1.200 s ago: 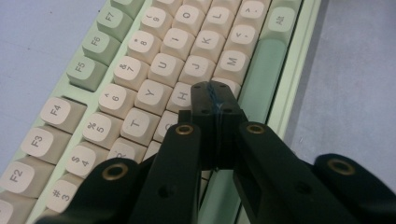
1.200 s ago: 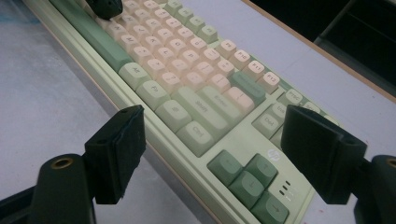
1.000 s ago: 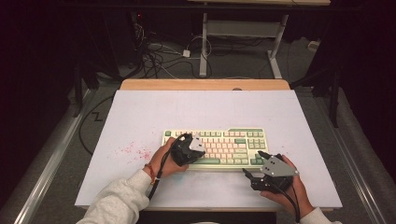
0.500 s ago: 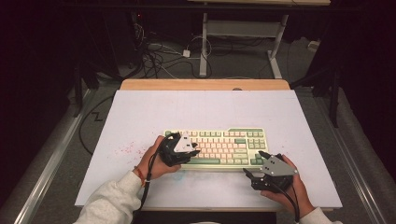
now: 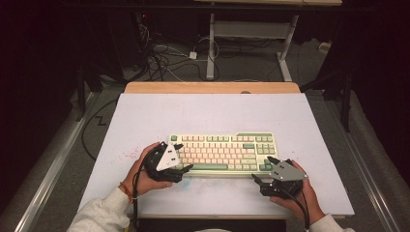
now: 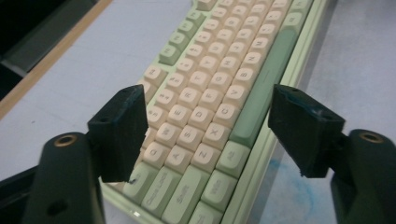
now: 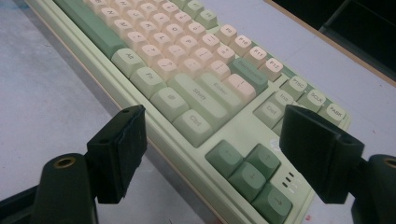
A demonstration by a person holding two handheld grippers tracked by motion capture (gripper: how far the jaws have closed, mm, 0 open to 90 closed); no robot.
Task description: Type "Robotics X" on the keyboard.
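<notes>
My table [image 5: 145, 116]: pale top, wooden far edge, pink and blue smudges. Keyboard [image 5: 220, 152] lies flat near my side.

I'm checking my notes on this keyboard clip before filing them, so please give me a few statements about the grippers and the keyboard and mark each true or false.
1. The keyboard lies flat on the white table. True.
2. The left gripper is at the keyboard's left end with its jaws open. True.
3. The right gripper is shut on a keycap. False: its jaws are spread wide, holding nothing, near the arrow keys.
4. The keyboard is all black. False: it has a pale green case with cream and green keys.
5. In the left gripper view, the green space bar lies between the jaws. True.
</notes>
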